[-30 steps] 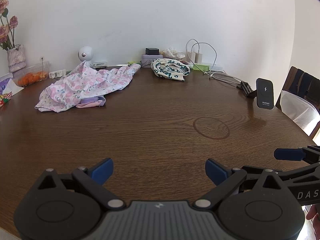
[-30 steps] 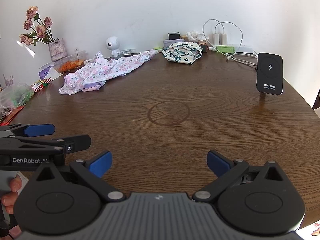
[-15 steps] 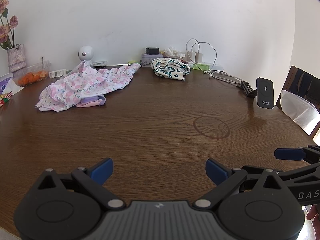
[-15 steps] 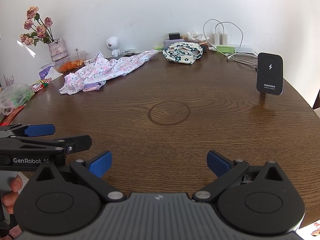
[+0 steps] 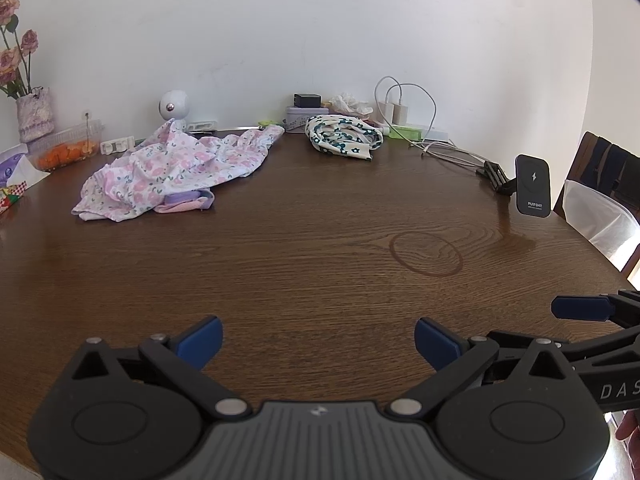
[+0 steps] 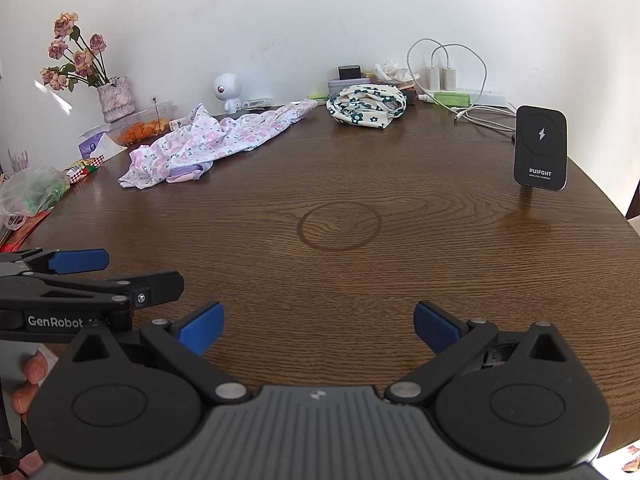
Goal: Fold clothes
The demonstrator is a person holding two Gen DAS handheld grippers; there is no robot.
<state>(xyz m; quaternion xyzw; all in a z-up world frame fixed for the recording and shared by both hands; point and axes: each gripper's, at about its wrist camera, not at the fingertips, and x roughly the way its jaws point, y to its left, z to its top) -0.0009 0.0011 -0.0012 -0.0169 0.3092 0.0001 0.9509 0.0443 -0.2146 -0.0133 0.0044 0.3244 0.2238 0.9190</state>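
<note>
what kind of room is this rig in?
Likely a home dining or living room: a round wooden table holding a vase of roses, a phone charger stand and two loose garments.
</note>
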